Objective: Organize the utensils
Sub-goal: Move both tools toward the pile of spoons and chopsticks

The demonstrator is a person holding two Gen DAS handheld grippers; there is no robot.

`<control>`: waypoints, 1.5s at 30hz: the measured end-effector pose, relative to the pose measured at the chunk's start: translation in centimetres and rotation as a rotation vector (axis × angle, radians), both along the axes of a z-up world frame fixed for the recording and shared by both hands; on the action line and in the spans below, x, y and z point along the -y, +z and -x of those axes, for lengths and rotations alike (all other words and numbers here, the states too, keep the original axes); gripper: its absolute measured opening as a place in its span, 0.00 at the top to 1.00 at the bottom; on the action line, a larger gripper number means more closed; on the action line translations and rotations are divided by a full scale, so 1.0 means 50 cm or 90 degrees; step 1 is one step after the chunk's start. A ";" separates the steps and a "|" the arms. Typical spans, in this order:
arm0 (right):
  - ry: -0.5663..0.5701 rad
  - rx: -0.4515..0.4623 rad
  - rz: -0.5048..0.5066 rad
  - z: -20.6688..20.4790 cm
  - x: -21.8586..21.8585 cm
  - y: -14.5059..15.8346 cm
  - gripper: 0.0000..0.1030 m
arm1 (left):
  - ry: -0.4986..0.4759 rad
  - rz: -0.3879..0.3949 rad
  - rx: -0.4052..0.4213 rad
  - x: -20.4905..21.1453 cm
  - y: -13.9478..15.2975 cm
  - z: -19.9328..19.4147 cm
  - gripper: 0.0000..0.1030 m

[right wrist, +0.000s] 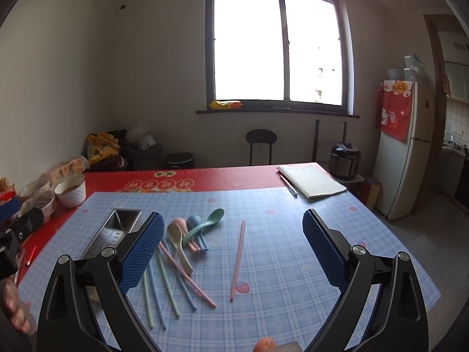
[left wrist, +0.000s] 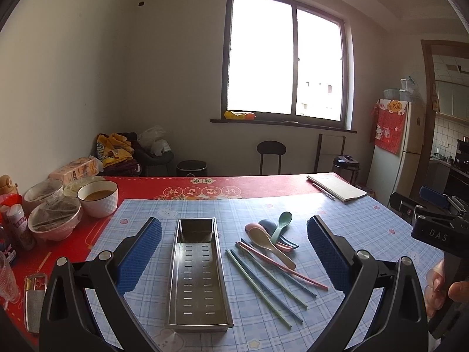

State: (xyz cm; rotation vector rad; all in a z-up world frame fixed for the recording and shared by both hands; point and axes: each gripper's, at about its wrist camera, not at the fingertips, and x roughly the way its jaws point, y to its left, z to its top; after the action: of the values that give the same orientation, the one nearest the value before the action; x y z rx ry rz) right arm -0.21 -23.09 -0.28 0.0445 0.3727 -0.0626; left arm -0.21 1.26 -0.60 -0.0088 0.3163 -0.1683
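A long perforated steel tray [left wrist: 197, 275] lies empty on the blue plaid mat, also in the right wrist view [right wrist: 112, 230]. Several pastel spoons [left wrist: 271, 233] are piled to its right, also in the right wrist view [right wrist: 190, 230]. Several pastel chopsticks [left wrist: 263, 281] lie beside them, also in the right wrist view [right wrist: 173, 281]. One pink chopstick [right wrist: 238, 259] lies apart on the mat. My left gripper [left wrist: 234, 252] is open and empty above the tray and chopsticks. My right gripper [right wrist: 233, 249] is open and empty over the lone pink chopstick.
Bowls [left wrist: 96, 199], covered dishes [left wrist: 55, 220], a tissue pack [left wrist: 74, 170] and a glass [left wrist: 6, 278] crowd the table's left side on the red cloth. A notebook [right wrist: 310, 180] with a pen [right wrist: 288, 186] lies at the far right. A fridge [right wrist: 407, 152] stands beyond.
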 end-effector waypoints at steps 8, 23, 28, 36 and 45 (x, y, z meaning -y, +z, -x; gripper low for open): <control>0.009 -0.034 -0.007 -0.032 0.007 -0.032 0.10 | 0.000 0.000 -0.037 0.005 -0.040 -0.034 0.07; 0.124 -0.161 -0.088 -0.161 0.041 -0.197 0.11 | -0.029 0.079 -0.265 0.004 -0.174 -0.159 0.58; 0.167 -0.177 -0.079 -0.240 0.039 -0.225 0.11 | -0.046 0.048 -0.336 0.063 -0.217 -0.213 0.74; 0.215 -0.179 -0.083 -0.339 0.039 -0.237 0.11 | 0.002 -0.007 -0.437 0.116 -0.276 -0.307 0.75; 0.222 -0.221 -0.170 -0.370 0.094 -0.289 0.11 | 0.061 -0.043 -0.502 0.120 -0.317 -0.350 0.82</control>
State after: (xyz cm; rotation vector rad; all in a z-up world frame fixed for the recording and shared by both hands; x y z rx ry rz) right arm 18.31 -27.78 -14.75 0.2343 0.7294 0.3290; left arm 17.30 -4.77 -16.43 -0.0235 1.1056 -0.0515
